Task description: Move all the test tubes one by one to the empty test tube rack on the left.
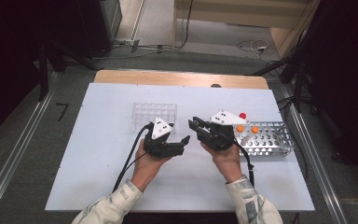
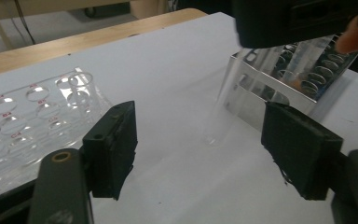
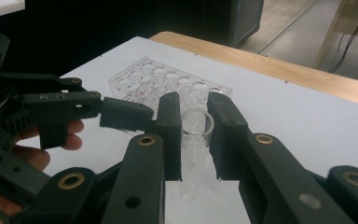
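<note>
Right gripper [image 3: 195,140] fingers pinch a clear test tube [image 3: 193,140] near its rim — light, slippery, breakable; left gripper [image 2: 200,149] fingers gape wide, empty.

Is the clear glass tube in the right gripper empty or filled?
Empty, as far as visible: the clear glass test tube between the right gripper pads shows no liquid, and the white table shows through it.

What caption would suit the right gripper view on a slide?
Right tongs closed on a clear glass tube, open left tongs beside it, clear plastic rack behind.
</note>
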Motion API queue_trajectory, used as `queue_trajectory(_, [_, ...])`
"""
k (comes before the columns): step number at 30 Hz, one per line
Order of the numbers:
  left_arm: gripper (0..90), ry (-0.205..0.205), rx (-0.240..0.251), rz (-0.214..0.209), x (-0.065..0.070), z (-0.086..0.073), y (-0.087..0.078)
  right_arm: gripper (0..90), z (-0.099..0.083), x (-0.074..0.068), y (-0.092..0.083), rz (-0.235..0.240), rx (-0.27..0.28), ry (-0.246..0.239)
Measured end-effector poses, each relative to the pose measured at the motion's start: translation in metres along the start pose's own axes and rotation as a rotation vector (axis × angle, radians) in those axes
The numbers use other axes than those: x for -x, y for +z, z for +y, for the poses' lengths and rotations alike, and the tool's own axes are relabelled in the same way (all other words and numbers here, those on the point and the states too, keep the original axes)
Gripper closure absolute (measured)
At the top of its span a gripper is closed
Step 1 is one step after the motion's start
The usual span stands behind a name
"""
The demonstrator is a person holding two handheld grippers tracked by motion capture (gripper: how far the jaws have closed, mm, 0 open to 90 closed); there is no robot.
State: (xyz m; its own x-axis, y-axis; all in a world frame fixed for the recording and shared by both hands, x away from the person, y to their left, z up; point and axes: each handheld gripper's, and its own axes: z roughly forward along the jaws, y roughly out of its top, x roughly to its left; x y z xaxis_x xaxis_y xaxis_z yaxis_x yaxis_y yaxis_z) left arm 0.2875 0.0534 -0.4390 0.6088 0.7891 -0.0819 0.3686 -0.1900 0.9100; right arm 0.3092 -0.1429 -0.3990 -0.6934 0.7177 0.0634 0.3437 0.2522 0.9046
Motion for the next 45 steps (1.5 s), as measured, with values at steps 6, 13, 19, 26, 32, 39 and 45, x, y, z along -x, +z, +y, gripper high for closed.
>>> queue_trajectory(6, [42.0, 0.016, 0.012, 0.001, 0.002, 0.0, -0.002, 73.4, 0.002, -0.013, 0.012, 0.034, -0.018, -0.01])
queue_trajectory(13, [64.4, 0.022, 0.038, 0.028, -0.001, -0.001, -0.006, 73.3, 0.004, -0.023, 0.022, 0.06, -0.024, -0.013])
queue_trajectory(19, [74.2, 0.036, 0.046, 0.034, 0.0, -0.001, -0.006, 73.3, 0.005, -0.025, 0.024, 0.06, -0.029, -0.021])
queue_trajectory(26, [76.2, 0.027, 0.051, 0.045, -0.003, -0.001, -0.006, 58.2, 0.007, -0.019, 0.019, 0.083, -0.013, 0.003])
queue_trajectory(32, [76.2, -0.015, 0.068, 0.081, -0.02, 0.003, -0.009, 48.8, 0.005, -0.003, -0.006, 0.078, 0.033, 0.025])
queue_trajectory(39, [76.2, -0.069, 0.093, 0.132, -0.039, 0.011, -0.009, 43.3, -0.015, 0.01, -0.023, 0.057, -0.007, -0.002])
queue_trajectory(45, [76.2, -0.093, 0.091, 0.165, -0.055, 0.022, -0.003, 39.4, -0.039, 0.01, -0.028, 0.055, -0.056, -0.018])
